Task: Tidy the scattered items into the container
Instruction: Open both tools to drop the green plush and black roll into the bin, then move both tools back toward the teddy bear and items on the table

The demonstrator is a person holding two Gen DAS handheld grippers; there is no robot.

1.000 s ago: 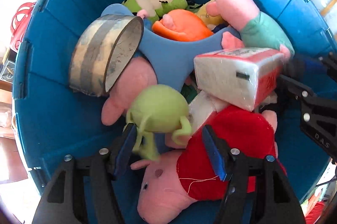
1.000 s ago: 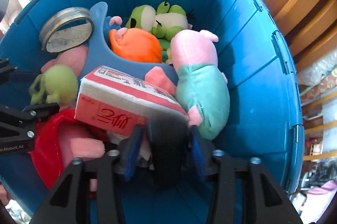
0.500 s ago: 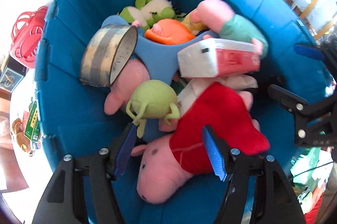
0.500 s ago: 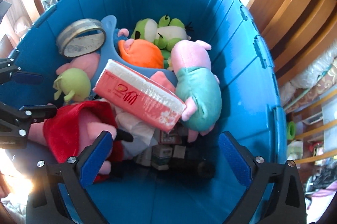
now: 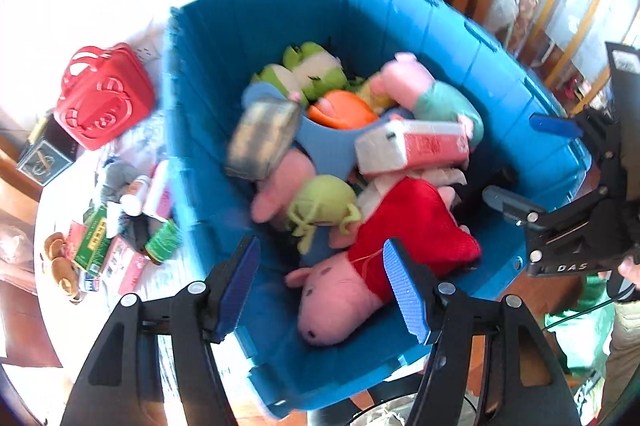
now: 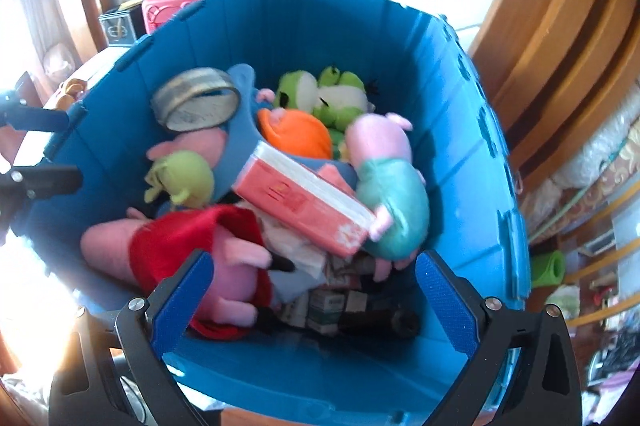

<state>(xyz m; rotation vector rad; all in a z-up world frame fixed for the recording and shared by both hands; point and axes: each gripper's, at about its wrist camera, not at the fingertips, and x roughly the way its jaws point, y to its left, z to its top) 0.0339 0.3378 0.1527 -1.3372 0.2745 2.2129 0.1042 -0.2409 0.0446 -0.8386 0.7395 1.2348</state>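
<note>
The blue bin [image 5: 192,129] holds a pink pig plush in a red dress [image 5: 400,238], a red tissue pack [image 5: 416,145], a round green plush [image 5: 324,201], a striped tape roll [image 5: 260,137], a pig in teal [image 5: 432,97] and frog plushes [image 5: 312,69]. My left gripper [image 5: 320,282] hangs open above the bin's near side with nothing between its pads. My right gripper [image 6: 314,302] stands wide open over the bin [image 6: 480,153], empty. Below it a dark object [image 6: 380,318] lies on the bin floor beside small boxes. The tissue pack [image 6: 304,201] leans across the pile.
Left of the bin, small items [image 5: 120,226] lie scattered on a white tabletop, with a red basket [image 5: 104,97] and a dark box [image 5: 44,153] behind them. Wooden furniture [image 6: 560,45] stands to the right. A person's hand [image 5: 628,266] holds the right gripper.
Both grippers have risen and pulled back from the bin. The right one, shut on a dark object a second ago, has opened wide and left it in the bin.
</note>
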